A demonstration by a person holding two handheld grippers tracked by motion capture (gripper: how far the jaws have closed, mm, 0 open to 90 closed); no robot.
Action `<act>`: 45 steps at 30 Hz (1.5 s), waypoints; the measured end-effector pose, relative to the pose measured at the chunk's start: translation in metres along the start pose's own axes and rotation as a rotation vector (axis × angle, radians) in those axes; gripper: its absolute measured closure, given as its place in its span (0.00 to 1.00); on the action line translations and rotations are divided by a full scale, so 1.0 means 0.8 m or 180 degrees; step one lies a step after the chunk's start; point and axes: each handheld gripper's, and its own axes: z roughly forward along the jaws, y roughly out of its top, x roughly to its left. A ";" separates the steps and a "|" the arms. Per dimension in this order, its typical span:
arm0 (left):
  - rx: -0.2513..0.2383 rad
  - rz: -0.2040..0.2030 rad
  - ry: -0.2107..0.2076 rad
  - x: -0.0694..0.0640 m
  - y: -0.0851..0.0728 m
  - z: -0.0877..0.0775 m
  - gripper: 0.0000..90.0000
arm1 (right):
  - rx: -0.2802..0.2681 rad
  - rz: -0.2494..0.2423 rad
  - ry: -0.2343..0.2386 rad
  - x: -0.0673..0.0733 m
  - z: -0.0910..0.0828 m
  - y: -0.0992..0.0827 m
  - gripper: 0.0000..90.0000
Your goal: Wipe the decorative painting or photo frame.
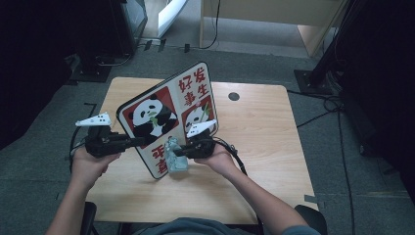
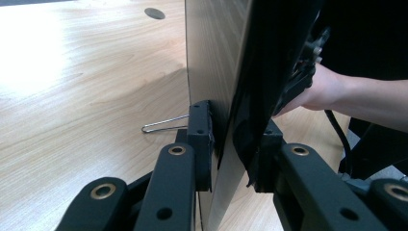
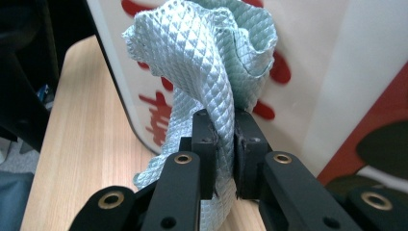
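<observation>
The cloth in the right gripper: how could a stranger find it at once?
On the wooden table stands a tilted panda board. Against its lower face the right gripper pinches a pale blue-green cloth, the only soft, quilted thing there.

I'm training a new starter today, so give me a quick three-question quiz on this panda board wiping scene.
1. True or false: the left tool clamps the edge of the panda board.
2. What does the right tool hold? A sponge, B cloth, C brush.
3. Fill in: the board stands tilted on the wooden ____.

Key: 1 true. 2 B, the pale blue cloth, pressed against the board's printed face. 3 table.
</observation>
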 end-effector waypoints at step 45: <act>-0.0093 0.0052 -0.0050 0.000 -0.010 -0.036 0.64 | -0.0004 -0.0065 0.0049 0.018 -0.037 0.063 0.92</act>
